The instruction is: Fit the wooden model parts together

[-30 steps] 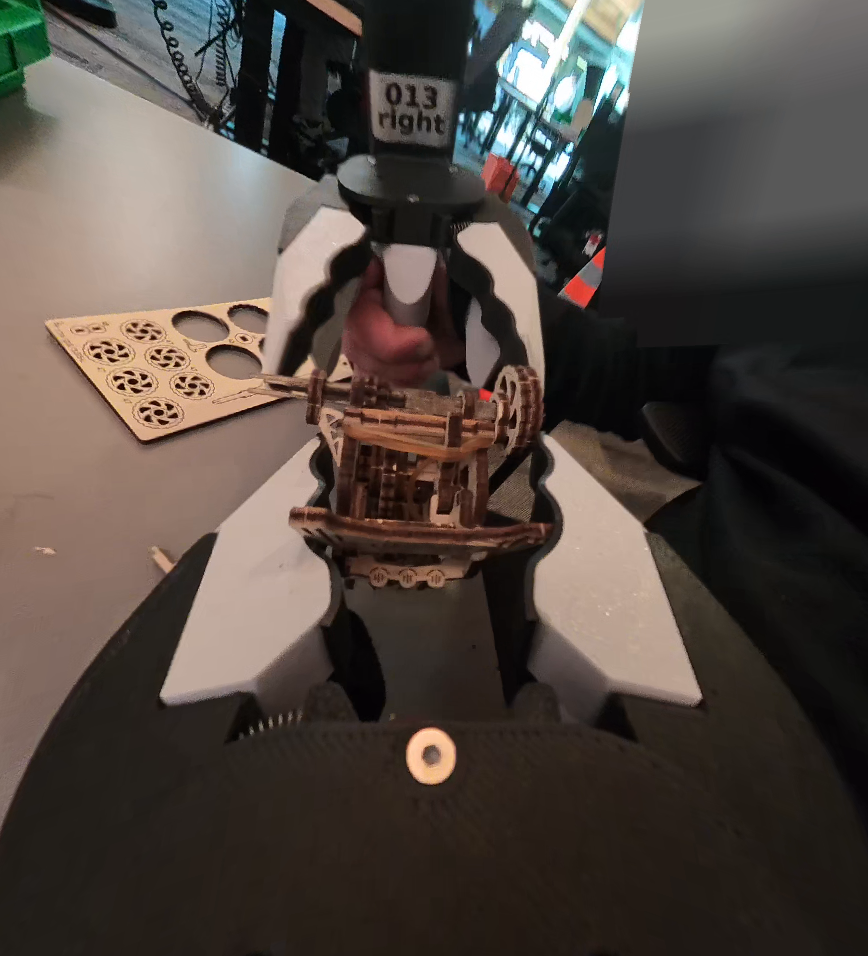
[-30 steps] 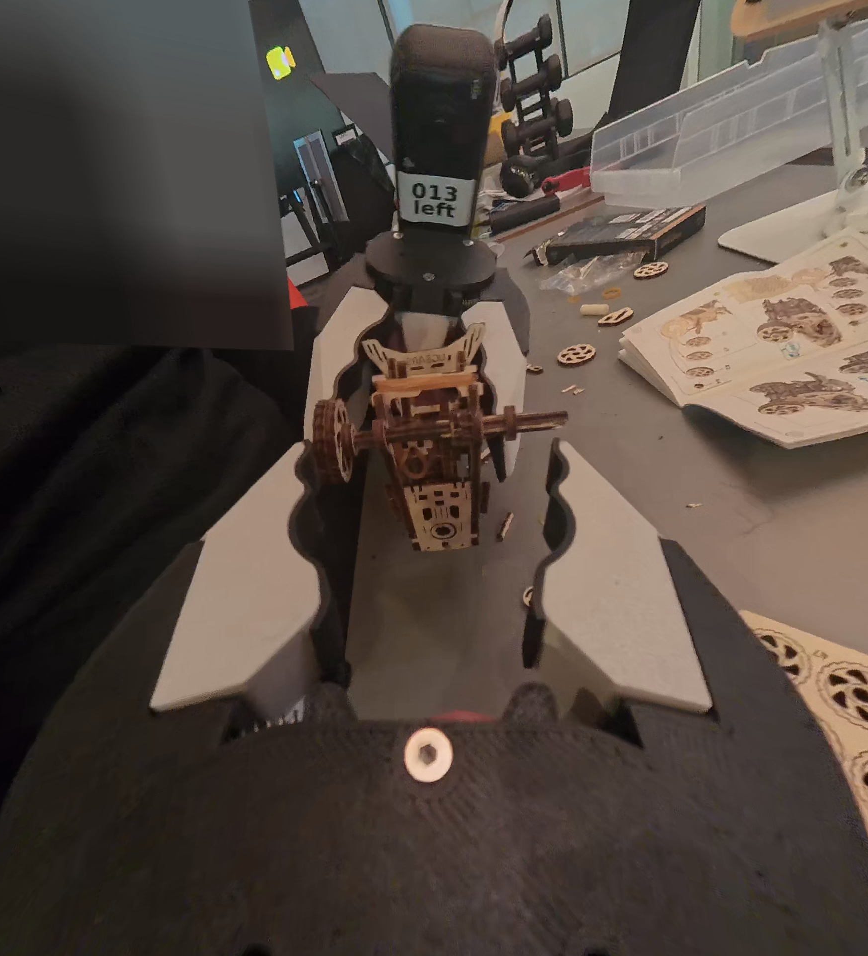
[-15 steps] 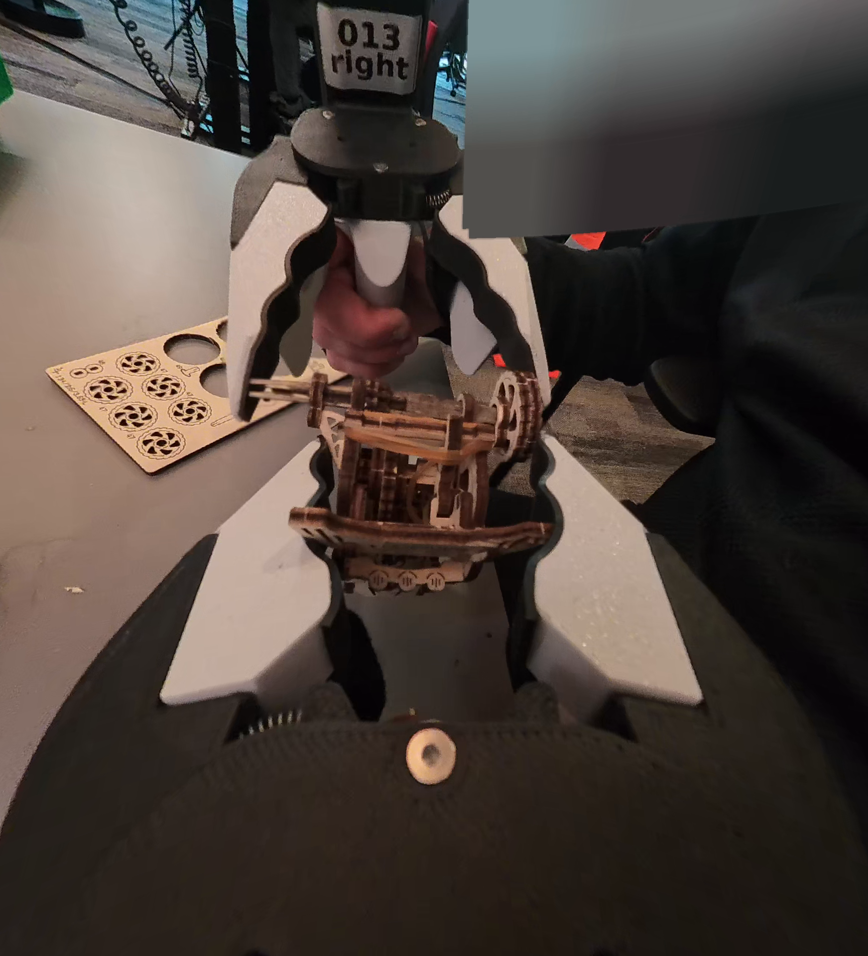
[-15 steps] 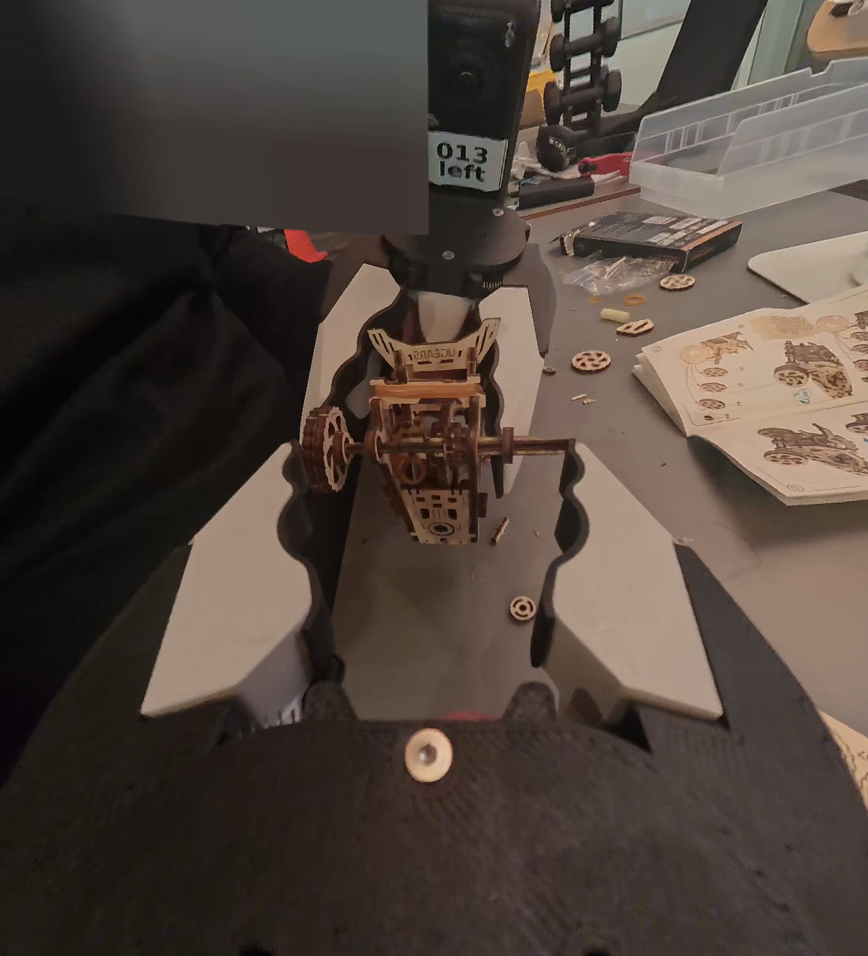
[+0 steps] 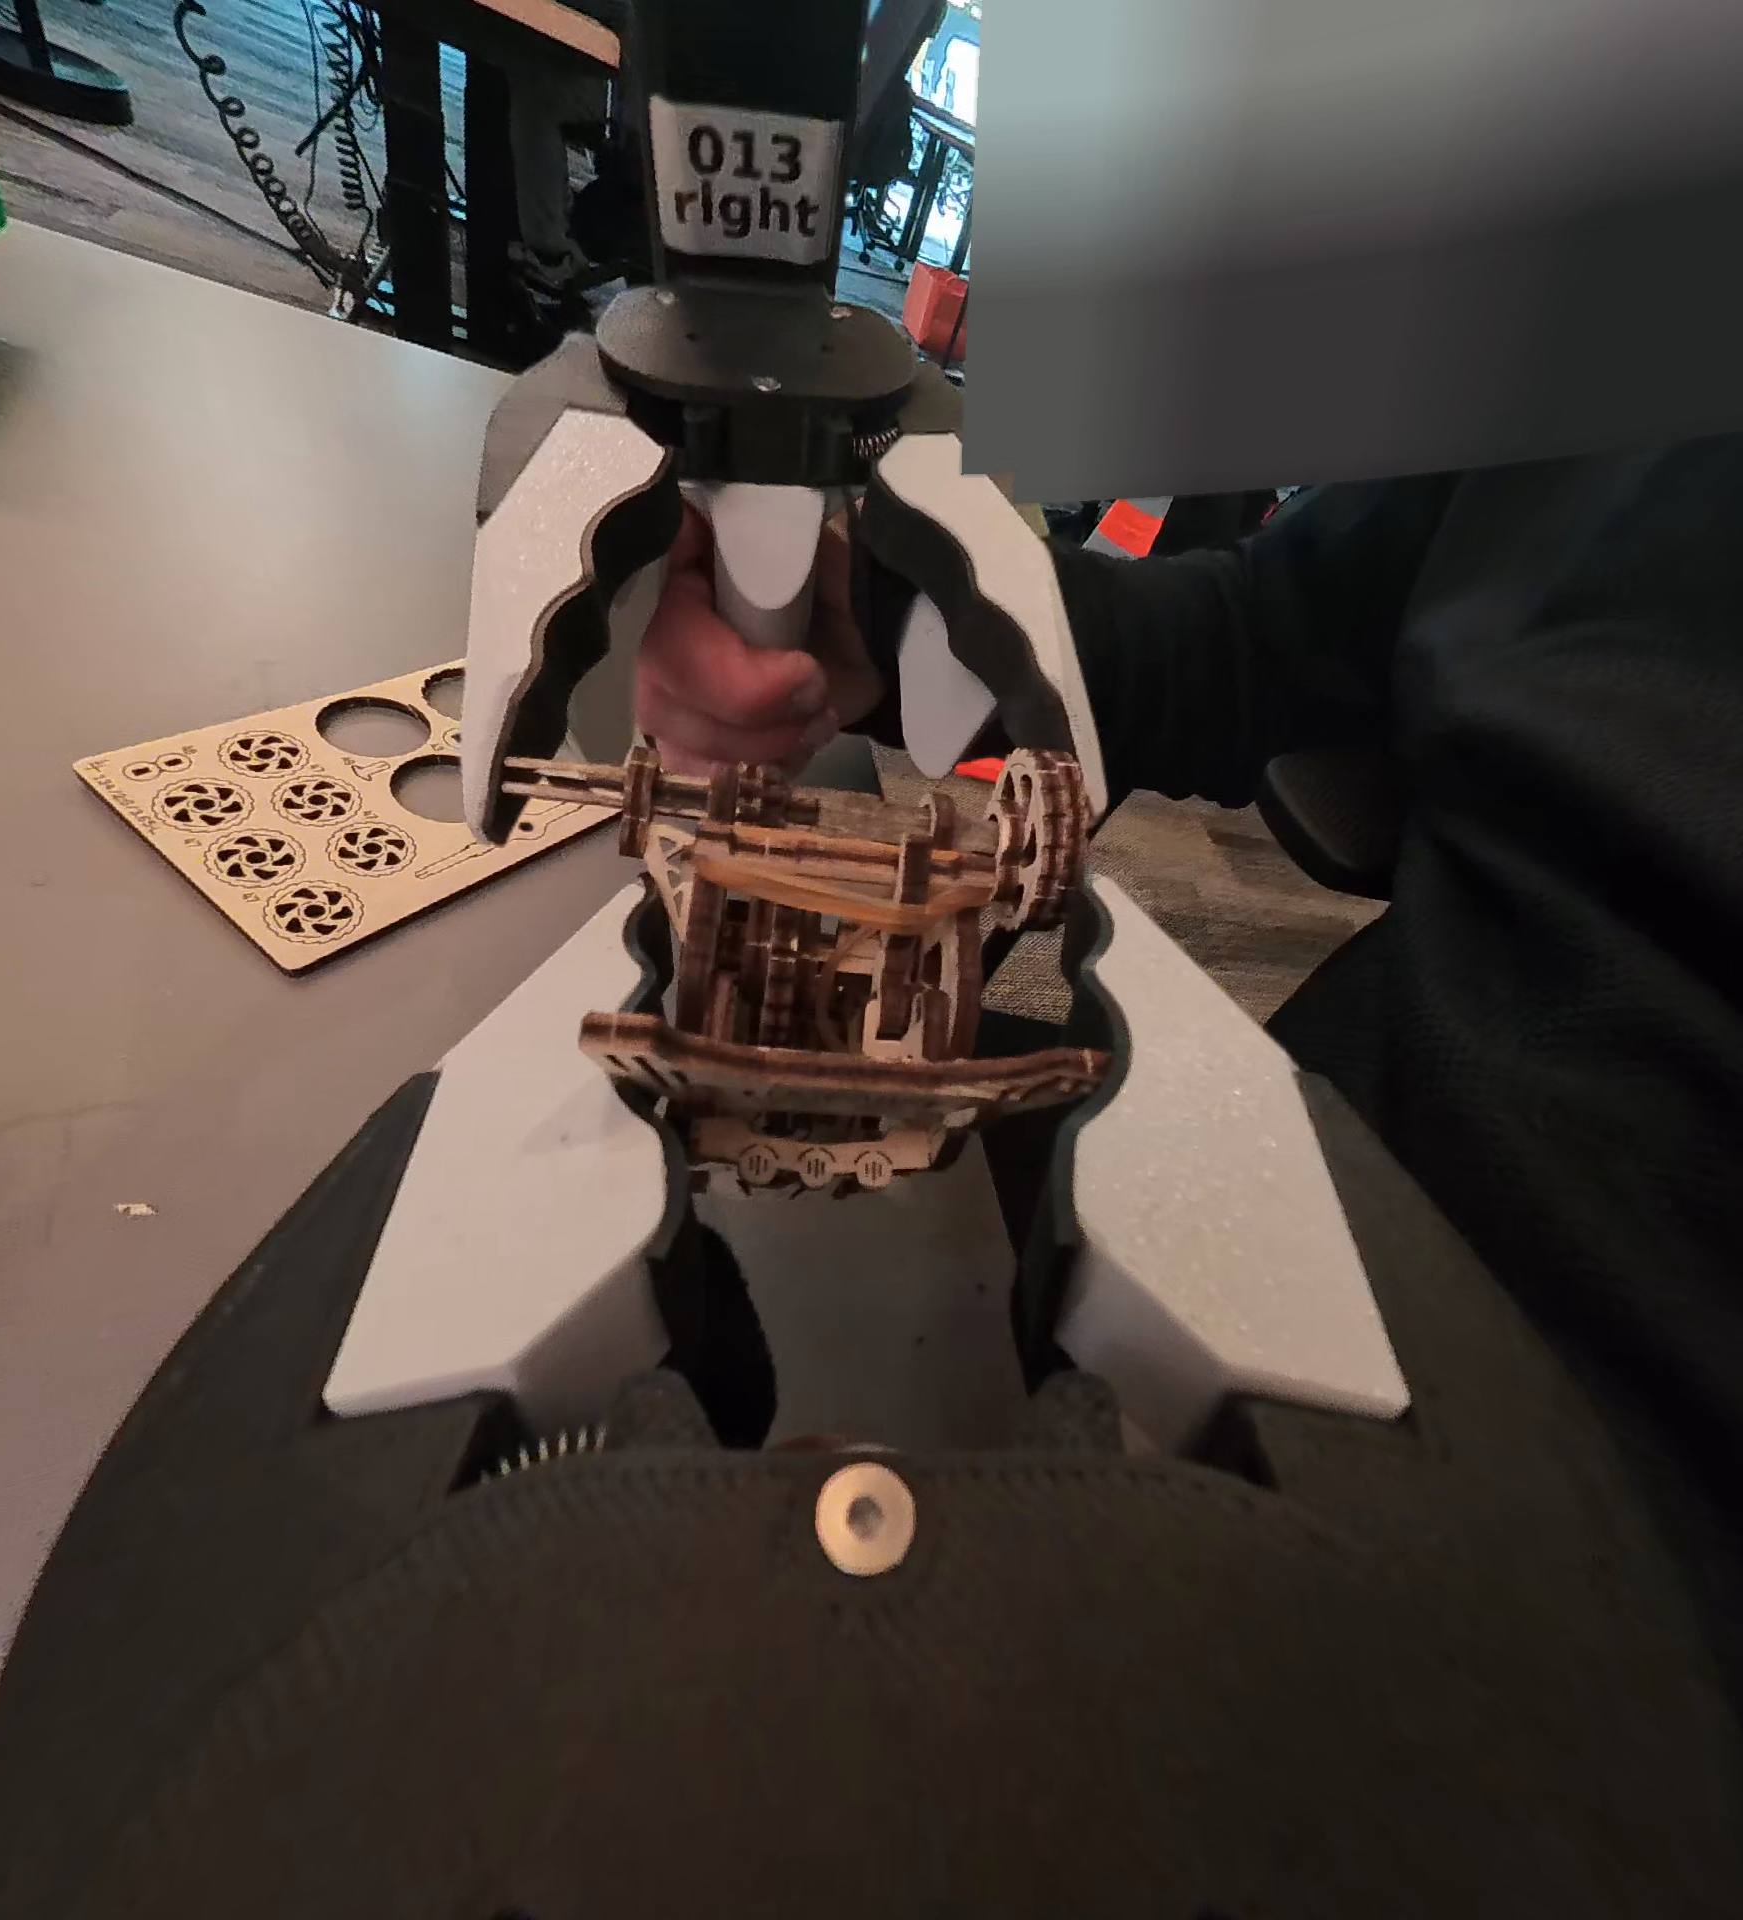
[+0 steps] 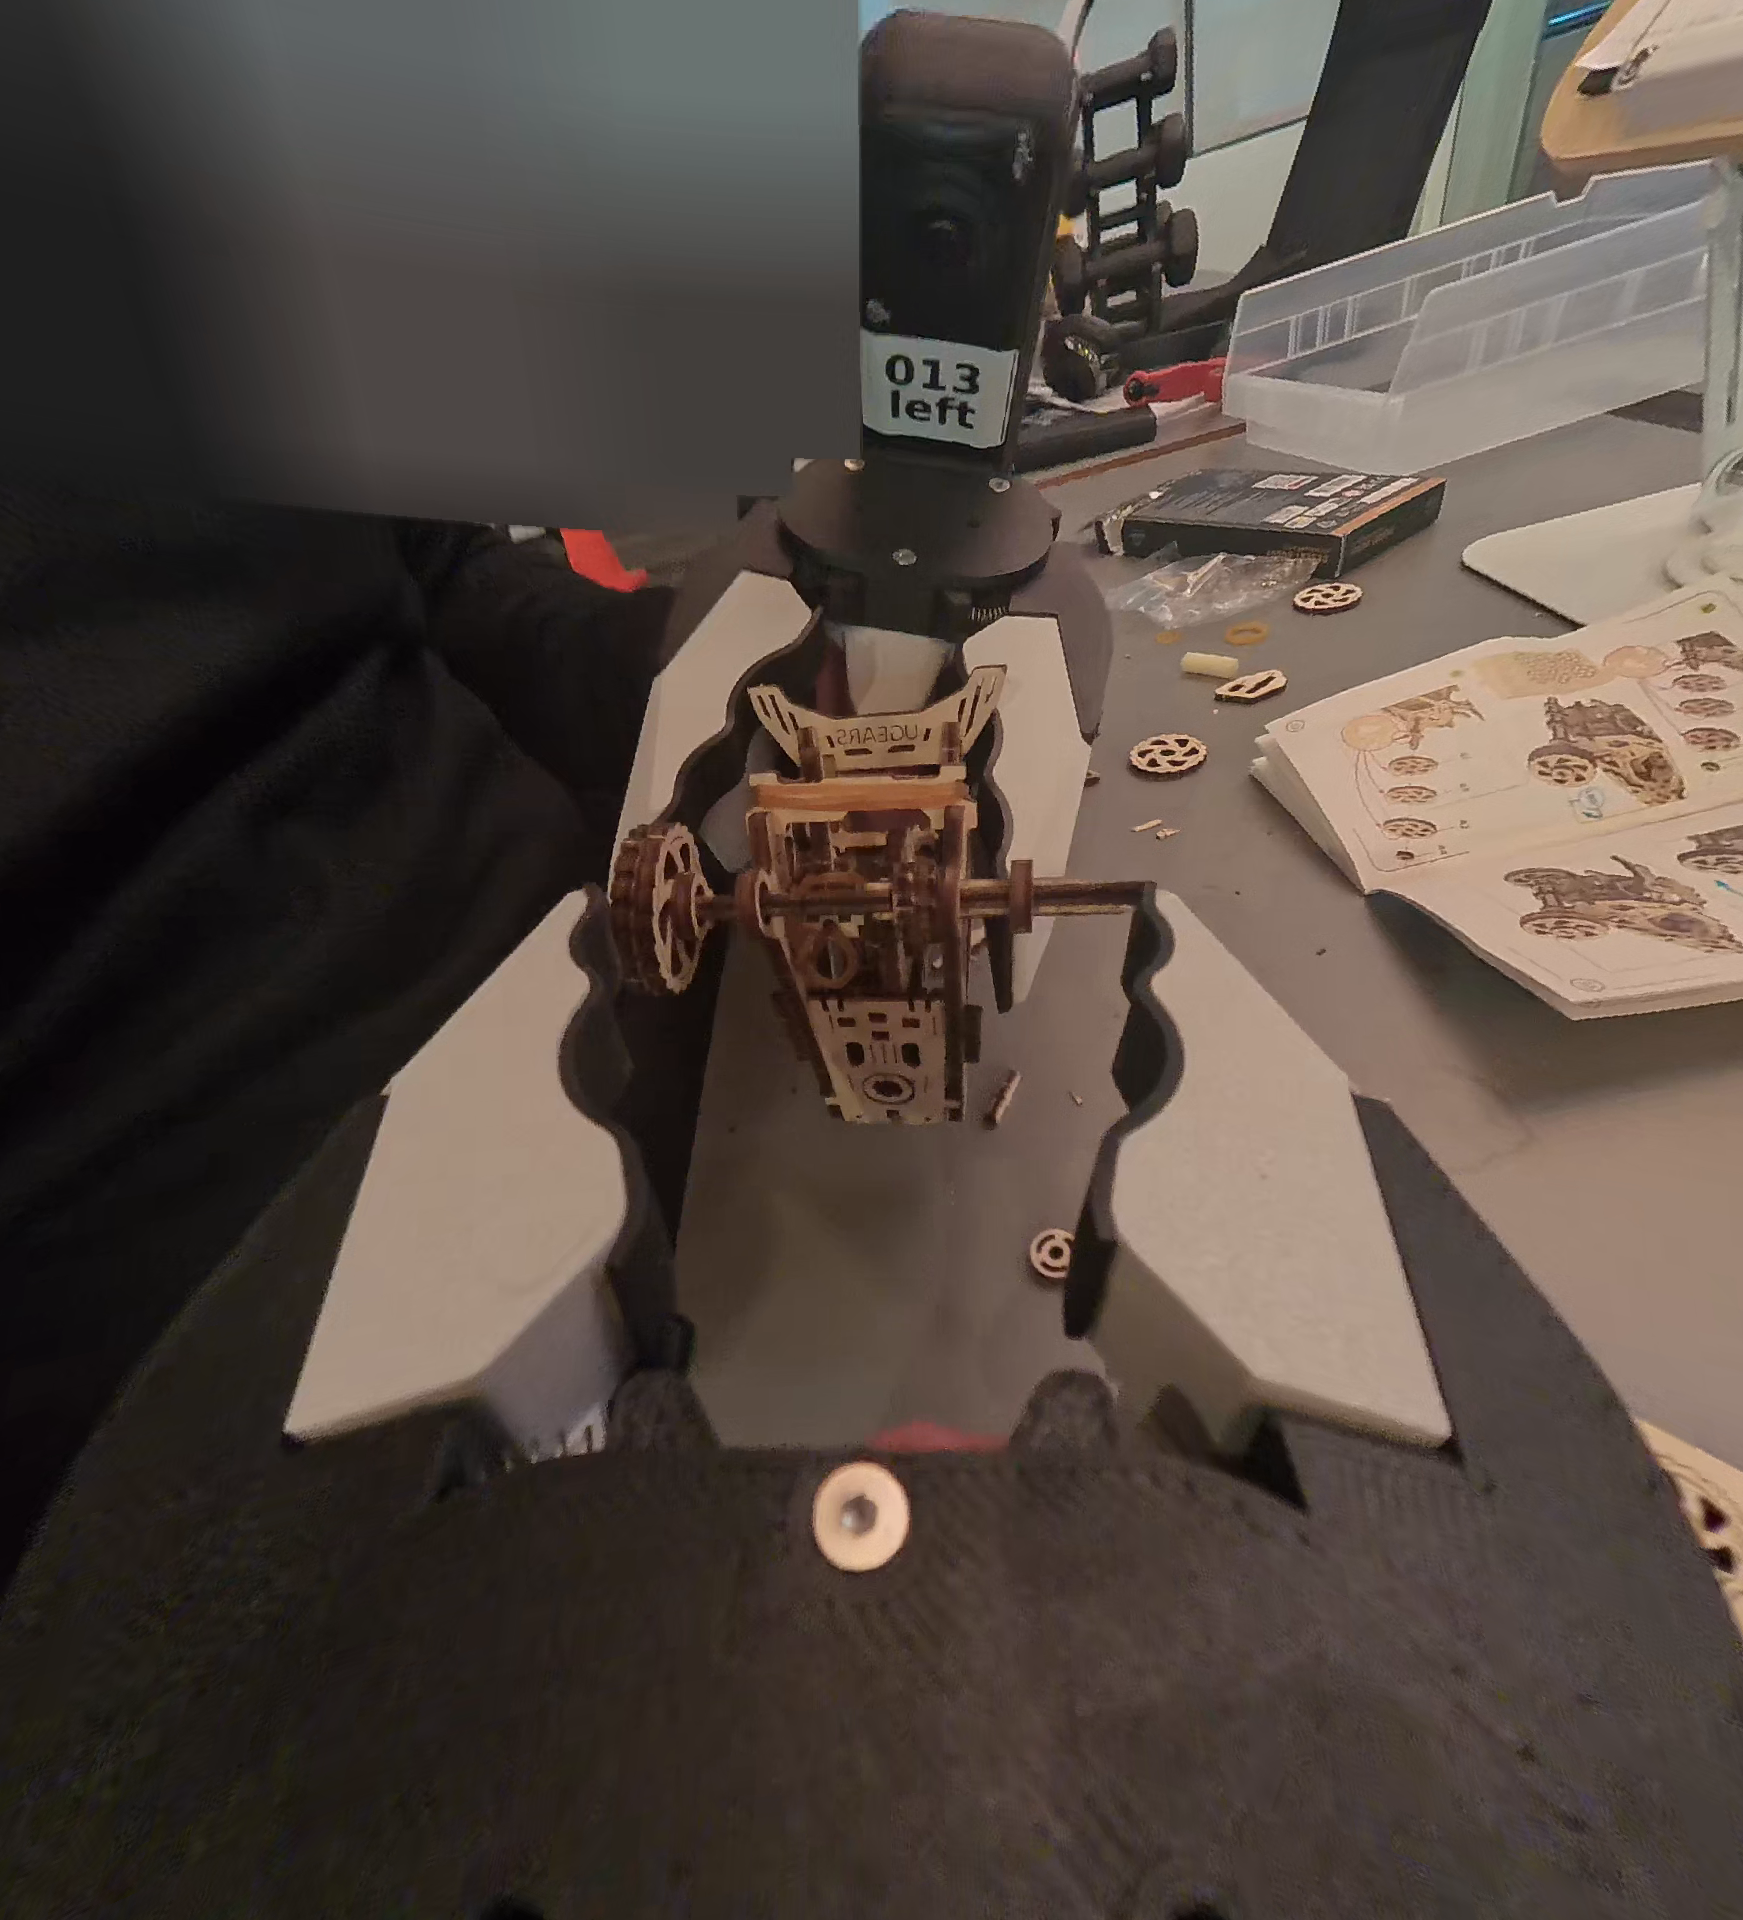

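A partly built wooden model [image 5: 825,935] with a rubber band is held above the grey table. My left gripper [image 5: 867,935] is shut on its wide lower crossbar. An axle [image 6: 1085,891] runs across the model's top, with a spoked wheel [image 6: 654,909] on one end. My right gripper [image 6: 872,935] faces the left one and spans this axle. One fingertip touches the wheel and the other touches the bare axle end. In the left wrist view the right gripper [image 5: 784,810] shows opposite, with the wheel [image 5: 1038,831] against its finger. The left gripper [image 6: 856,935] shows behind the model.
A wooden part sheet [image 5: 254,831] lies on the table [image 5: 171,520]. An open instruction booklet [image 6: 1573,810], loose wooden wheels [image 6: 1168,753], a small round piece [image 6: 1051,1255], a black box [image 6: 1282,514] and clear plastic bins [image 6: 1469,322] are there too. A person's dark clothing is close by. My two grippers' fingertips are within a few centimetres of each other. The left tips stand about 8 cm off the small round piece [image 6: 1051,1255].
The two grippers have come closer together. The axle now sits between my right gripper's fingertips, which touch the wheel and the axle end. The left gripper still holds the model.
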### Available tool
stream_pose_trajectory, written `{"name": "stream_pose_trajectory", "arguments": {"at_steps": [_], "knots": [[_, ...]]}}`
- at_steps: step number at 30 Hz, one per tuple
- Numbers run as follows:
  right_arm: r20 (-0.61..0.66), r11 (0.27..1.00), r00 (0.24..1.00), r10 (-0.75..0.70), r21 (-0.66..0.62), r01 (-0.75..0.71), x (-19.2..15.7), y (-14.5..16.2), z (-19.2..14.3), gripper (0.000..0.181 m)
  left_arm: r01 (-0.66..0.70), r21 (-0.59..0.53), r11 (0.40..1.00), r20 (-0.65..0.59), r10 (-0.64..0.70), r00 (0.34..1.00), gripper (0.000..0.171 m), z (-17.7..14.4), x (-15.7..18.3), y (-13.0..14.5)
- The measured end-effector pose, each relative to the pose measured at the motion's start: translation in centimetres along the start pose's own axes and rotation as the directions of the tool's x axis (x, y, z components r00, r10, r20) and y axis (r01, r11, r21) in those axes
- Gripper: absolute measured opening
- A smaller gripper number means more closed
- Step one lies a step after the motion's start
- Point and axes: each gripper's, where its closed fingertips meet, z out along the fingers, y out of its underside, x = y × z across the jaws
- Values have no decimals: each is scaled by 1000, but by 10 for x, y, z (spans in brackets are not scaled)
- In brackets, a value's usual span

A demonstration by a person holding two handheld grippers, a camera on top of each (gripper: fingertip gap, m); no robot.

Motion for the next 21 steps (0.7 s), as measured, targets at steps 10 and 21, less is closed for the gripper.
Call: {"name": "stream_pose_trajectory", "arguments": {"at_steps": [10, 21], "knots": [[-45, 998, 998, 45, -48, -47, 11, 15, 6, 98, 70, -81, 994, 20, -68, 997, 73, -2, -11, 15], [-76, 964, 992, -100, -254, 78, 11, 45, 3, 86, -77, -384, 920, 146, 143, 979, 78, 2, -21, 45]]}}
